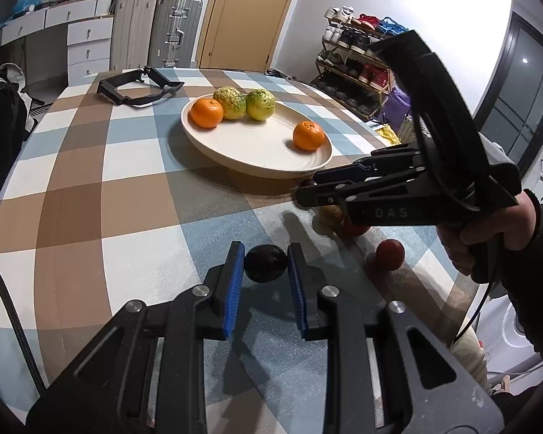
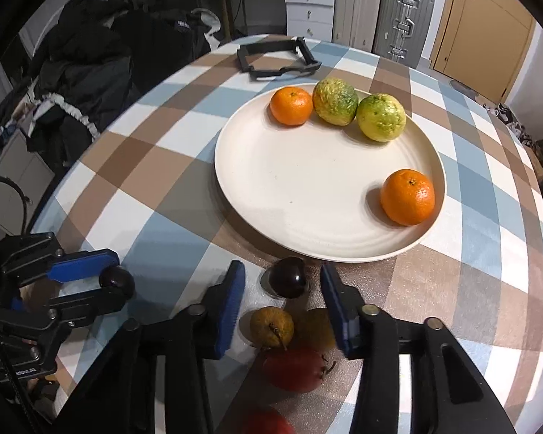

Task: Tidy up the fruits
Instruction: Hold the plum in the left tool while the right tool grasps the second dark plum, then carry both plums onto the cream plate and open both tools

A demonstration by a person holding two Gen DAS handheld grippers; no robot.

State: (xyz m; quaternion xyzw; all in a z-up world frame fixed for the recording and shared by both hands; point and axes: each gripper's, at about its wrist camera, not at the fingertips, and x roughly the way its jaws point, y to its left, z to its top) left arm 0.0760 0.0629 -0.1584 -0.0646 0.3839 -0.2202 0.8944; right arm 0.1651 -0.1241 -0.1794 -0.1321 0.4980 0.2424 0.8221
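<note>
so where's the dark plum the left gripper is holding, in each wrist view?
Left wrist view: dark plum sits bottom centre, pinched between the left gripper's blue pads.
Right wrist view: same plum is at the far left edge, at the tip of the left gripper; don't confuse it with the loose dark fruit at bottom centre.
Shared landmark: cream plate with two oranges and two green-yellow citrus.

"DAS" on the right gripper (image 1: 309, 190)

We see the right hand-held gripper (image 1: 302, 191) hiding most of a yellowish fruit (image 1: 330, 216) and a red one behind it, while another red fruit (image 2: 268, 422) is cut off and blurred at the right wrist view's lower edge.
</note>
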